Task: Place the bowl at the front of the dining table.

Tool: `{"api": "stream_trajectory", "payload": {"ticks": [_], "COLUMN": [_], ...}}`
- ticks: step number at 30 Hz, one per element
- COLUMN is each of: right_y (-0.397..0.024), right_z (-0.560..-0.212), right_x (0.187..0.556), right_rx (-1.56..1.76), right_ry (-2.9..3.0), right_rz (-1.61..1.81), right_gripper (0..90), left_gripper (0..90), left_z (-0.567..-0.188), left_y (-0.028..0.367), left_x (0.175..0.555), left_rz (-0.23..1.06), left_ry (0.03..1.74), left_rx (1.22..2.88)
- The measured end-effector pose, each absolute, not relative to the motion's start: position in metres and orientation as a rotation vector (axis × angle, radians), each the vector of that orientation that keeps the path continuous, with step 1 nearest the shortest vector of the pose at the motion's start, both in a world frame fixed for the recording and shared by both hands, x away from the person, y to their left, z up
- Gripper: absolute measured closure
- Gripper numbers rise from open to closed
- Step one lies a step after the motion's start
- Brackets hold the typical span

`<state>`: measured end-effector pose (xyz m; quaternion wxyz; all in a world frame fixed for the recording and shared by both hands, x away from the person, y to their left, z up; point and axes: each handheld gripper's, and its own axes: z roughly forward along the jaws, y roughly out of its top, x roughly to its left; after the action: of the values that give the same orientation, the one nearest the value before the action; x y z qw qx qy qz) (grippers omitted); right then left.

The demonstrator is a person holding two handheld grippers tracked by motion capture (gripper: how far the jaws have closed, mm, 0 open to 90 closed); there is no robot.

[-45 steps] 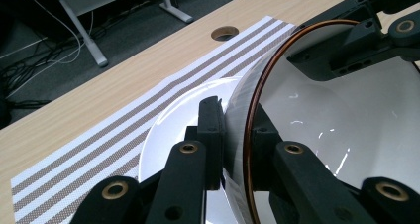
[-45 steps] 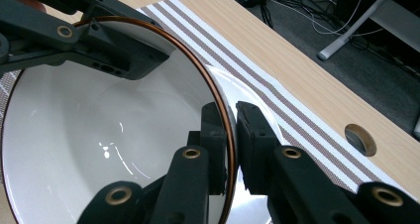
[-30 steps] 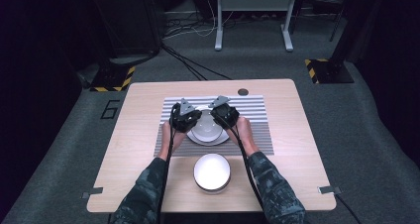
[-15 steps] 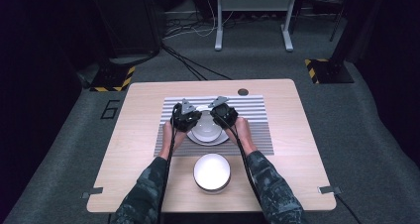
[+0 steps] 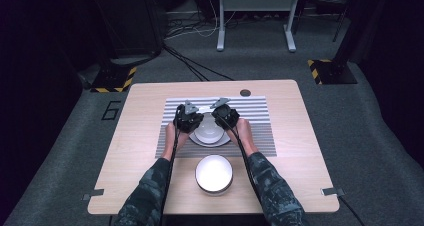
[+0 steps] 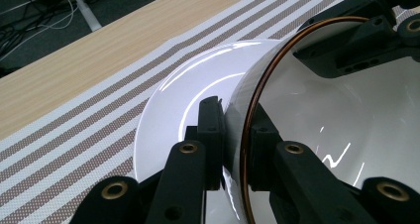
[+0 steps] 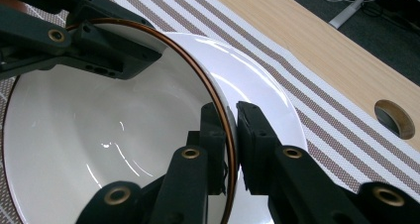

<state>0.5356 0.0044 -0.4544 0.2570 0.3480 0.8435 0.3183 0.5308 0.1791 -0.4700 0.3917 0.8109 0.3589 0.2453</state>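
Both grippers clamp the same white bowl [image 5: 209, 131] by opposite points of its thin, copper-edged rim. In the left gripper view, the left gripper [image 6: 234, 135] has its jaws nearly shut, one pad inside the bowl wall and one outside. The right gripper [image 7: 233, 144] holds the far side of the rim in the same pinch. The two-point hold is probably chosen because a single pinch on so thin a lip would let the bowl swing; opposed grips keep it level.

The bowl sits over a white plate [image 6: 173, 110] that lies on a striped placemat [image 5: 260, 126] in the middle of the wooden table [image 5: 145, 136]. Whether the bowl's base rests on the plate or hangs just above it cannot be told from these views.

A second white bowl [image 5: 214, 173] stands on bare wood between the person's forearms, near the table's front edge and apart from the plate. It narrows the path back toward the person, so the held bowl would have to rise before it passes that way. The placemat beyond and to either side of the plate is open. A round cable hole [image 5: 245, 92] lies just past the mat's far edge.
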Motion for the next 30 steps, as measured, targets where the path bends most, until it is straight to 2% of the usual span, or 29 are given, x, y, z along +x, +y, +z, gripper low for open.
{"api": "stream_trajectory", "payload": {"ticks": [20,30], "right_y": [0.004,0.004], "right_z": [-0.457,-0.459], "right_x": [0.543,0.55], "right_rx": [0.998,1.086], "right_ry": [2.273,2.264], "right_rz": [0.86,0.884], "right_gripper": [82.5,82.3], "left_gripper": [80.9,77.2], "left_z": [-0.474,-0.477], "left_y": [0.185,0.185], "left_x": [0.532,0.535], "left_rz": [0.59,0.555], "left_ry": [1.031,1.1], "left_rx": [2.084,2.111]}}
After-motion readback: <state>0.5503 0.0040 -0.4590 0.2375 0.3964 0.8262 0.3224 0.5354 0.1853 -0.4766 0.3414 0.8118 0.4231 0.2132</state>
